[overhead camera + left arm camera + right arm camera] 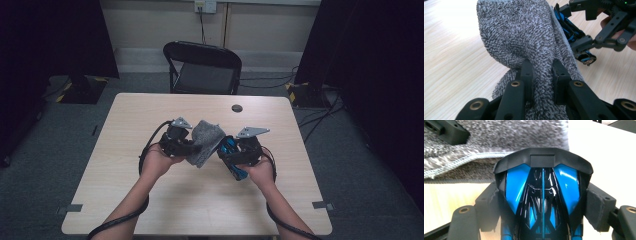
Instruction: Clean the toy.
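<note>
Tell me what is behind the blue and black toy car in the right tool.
Behind the toy car lies the grey terry cloth, pinched by the left tool, over the wooden table. How far the car's nose reaches into the cloth is hidden.

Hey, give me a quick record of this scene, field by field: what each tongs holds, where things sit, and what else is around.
left tongs: shut on the grey towel
right tongs: shut on the blue and black toy car
towel and car: touching, the towel bunched against the car's front
height: both held above the table
on the table: small dark round object near the far edge
behind the table: black folding chair
</note>
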